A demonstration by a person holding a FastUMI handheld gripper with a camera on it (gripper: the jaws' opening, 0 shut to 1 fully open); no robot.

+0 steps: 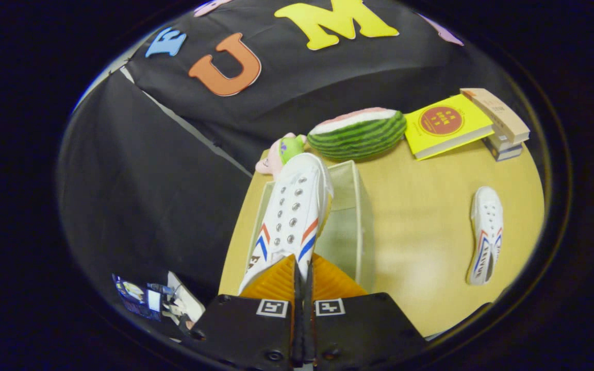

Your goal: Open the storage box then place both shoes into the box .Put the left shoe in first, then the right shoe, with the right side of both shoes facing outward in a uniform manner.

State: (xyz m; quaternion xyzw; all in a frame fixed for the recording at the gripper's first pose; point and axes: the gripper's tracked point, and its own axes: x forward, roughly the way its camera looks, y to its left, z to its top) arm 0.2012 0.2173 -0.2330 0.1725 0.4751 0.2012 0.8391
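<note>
Light wooden table, open fabric storage box near its left edge, watermelon toy at 12 o'clock, book stack at 1 o'clock, white shoe at 3 o'clock, small plush beyond the box.

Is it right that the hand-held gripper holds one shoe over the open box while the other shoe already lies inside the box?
Not quite. In the gripper view the hand-held gripper holds one shoe over the open box, but the other shoe lies on the table, beside the box, not inside it.
</note>
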